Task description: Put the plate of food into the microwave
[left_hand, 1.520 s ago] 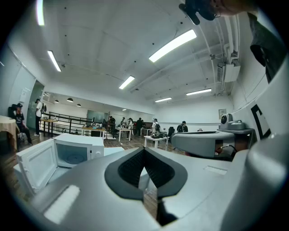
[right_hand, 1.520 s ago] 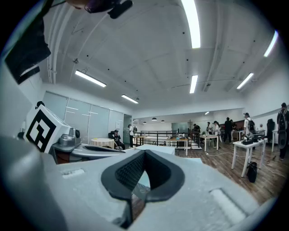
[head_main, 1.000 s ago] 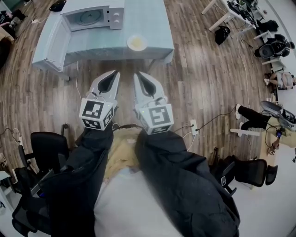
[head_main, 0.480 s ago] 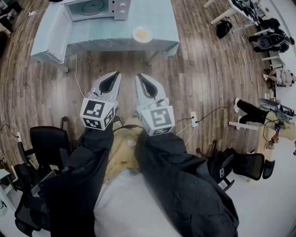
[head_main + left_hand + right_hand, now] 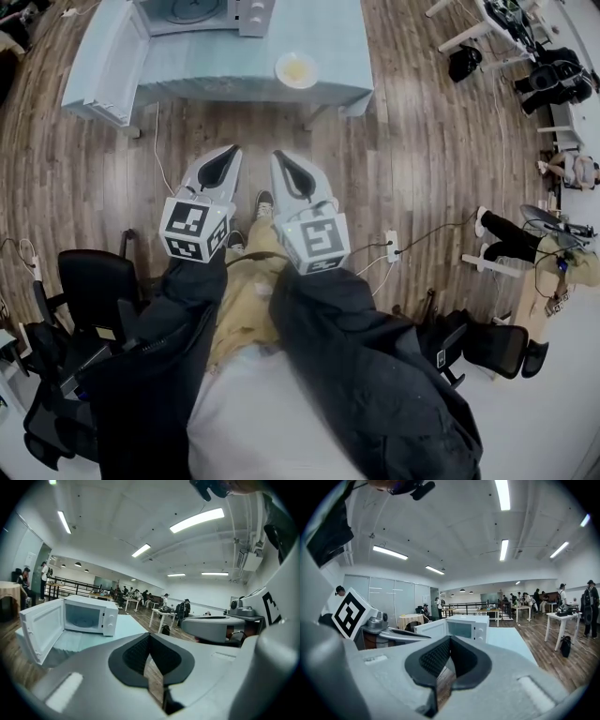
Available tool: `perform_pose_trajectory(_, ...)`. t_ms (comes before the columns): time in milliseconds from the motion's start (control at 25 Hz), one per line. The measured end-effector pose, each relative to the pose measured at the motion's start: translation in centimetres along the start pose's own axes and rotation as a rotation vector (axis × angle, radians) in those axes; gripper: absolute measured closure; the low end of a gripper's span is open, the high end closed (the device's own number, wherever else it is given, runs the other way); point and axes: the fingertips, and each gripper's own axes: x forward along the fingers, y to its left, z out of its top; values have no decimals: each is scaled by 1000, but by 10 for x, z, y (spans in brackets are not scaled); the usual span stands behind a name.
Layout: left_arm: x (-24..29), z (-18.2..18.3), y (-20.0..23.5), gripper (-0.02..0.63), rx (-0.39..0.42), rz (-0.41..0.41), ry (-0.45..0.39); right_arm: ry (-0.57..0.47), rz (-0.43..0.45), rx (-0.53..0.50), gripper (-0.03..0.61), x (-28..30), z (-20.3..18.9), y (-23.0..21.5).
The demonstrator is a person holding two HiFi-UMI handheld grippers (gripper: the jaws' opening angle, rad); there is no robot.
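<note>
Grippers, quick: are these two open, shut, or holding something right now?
Left gripper: jaws closed, holding nothing.
Right gripper: jaws closed, holding nothing.

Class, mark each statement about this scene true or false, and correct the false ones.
1. The microwave has its door standing open. True.
2. The plate of food is inside the microwave. False: it sits out on the table, nearer the table's front edge and to the microwave's right in the head view.
3. The left gripper and the right gripper both have their fingers together with nothing between them. True.
4. The table has a bare wooden top. False: a light blue cloth covers it.
</note>
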Motion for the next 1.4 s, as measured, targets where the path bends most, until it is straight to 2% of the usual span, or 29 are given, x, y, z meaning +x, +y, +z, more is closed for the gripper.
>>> perform_pose_trajectory(360, 66, 45, 20, 615, 45, 52, -36, -56, 81, -21, 583, 50, 31, -54)
perform_pose_trajectory(720, 117, 59, 21, 615, 62, 101, -39, 5, 144, 5, 583, 68, 16, -94)
perform_pose_trajectory(920, 140, 50, 24, 615, 51, 100, 9, 29, 146, 45, 583, 84, 6, -119)
perform_pose_trajectory(1200, 157, 42, 58, 615, 11, 115, 49, 83, 159, 78, 583, 119, -8, -126)
perform_pose_trajectory(1400, 183, 48, 95, 615, -4, 71, 51, 106, 102, 74, 583, 158, -9, -138)
